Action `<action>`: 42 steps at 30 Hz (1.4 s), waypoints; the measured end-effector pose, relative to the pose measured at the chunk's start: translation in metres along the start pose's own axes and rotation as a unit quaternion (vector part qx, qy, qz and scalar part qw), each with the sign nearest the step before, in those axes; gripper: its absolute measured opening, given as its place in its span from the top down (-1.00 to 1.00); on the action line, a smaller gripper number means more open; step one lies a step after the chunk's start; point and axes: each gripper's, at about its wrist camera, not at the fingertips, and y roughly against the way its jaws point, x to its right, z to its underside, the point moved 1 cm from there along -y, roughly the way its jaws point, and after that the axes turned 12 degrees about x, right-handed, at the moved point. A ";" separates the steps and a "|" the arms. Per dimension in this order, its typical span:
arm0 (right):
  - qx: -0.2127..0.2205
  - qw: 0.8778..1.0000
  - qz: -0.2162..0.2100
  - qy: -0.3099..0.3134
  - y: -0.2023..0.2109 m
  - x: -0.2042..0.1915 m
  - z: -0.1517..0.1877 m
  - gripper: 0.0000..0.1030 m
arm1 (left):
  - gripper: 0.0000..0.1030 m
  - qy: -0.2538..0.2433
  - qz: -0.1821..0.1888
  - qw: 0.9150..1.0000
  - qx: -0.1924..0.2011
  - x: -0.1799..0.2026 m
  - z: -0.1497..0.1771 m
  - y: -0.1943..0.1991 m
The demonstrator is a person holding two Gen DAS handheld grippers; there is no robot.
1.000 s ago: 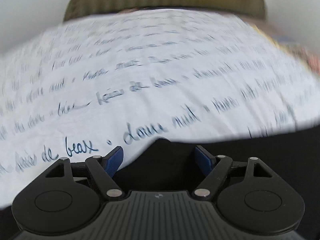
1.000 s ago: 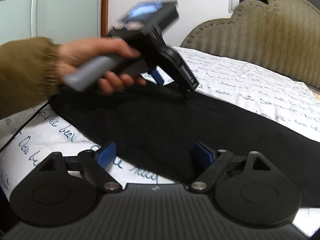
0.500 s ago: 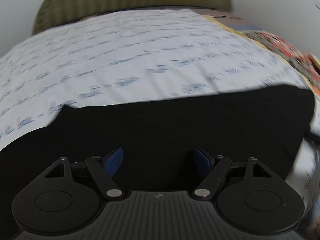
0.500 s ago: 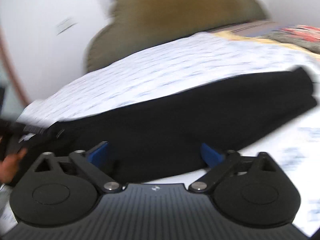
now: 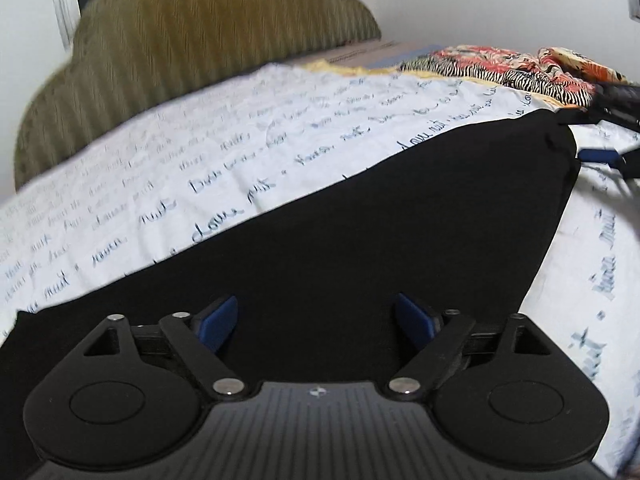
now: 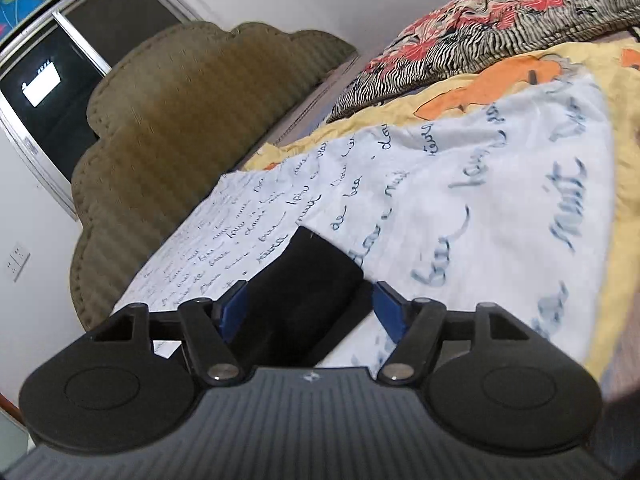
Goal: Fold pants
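The black pants (image 5: pixel 360 232) lie flat on a white sheet with blue handwriting (image 5: pixel 200 168). My left gripper (image 5: pixel 316 320) is open just above the near part of the pants, holding nothing. My right gripper shows at the far right of the left wrist view (image 5: pixel 604 136), at the pants' far end. In the right wrist view the right gripper (image 6: pixel 308 312) is open with its blue fingers on either side of the end of the pants (image 6: pixel 308 280). I cannot tell if they touch the cloth.
An olive padded headboard (image 5: pixel 192 40) stands behind the bed. A red, black and white patterned blanket (image 6: pixel 500 32) and a yellow and orange sheet (image 6: pixel 520 76) lie beyond the white sheet. A dark window (image 6: pixel 48 92) is on the wall at left.
Both grippers have swung to the right along the pants. The right gripper has moved from the middle of the pants to the far end, which now lies between its fingers.
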 end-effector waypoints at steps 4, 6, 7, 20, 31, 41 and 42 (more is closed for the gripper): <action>-0.033 0.999 0.013 0.000 -0.029 0.002 -0.003 0.84 | -0.83 0.025 0.001 1.000 0.015 -0.007 0.008 -0.001; -0.021 1.000 0.009 0.012 -0.025 -0.001 -0.005 0.85 | -0.86 0.035 0.004 0.999 0.016 -0.009 0.008 -0.002; -0.009 1.000 0.007 0.021 -0.017 -0.005 -0.007 0.85 | -0.87 0.037 0.005 0.999 0.017 -0.009 0.008 -0.003; -0.029 0.997 0.022 -0.068 0.003 0.025 0.002 0.14 | -0.90 0.041 0.005 0.999 0.020 -0.008 0.010 -0.002; -0.016 0.990 0.006 -0.138 -0.034 0.029 0.014 0.76 | -0.91 0.043 0.007 0.999 0.021 -0.010 0.010 -0.002; 0.054 0.991 0.009 0.123 -0.015 -0.073 0.005 0.80 | -0.91 0.038 -0.072 0.996 0.031 -0.047 -0.009 0.042; 0.057 0.987 0.005 0.149 -0.014 -0.085 0.006 0.80 | -0.91 0.034 -0.092 0.995 0.029 -0.054 -0.008 0.046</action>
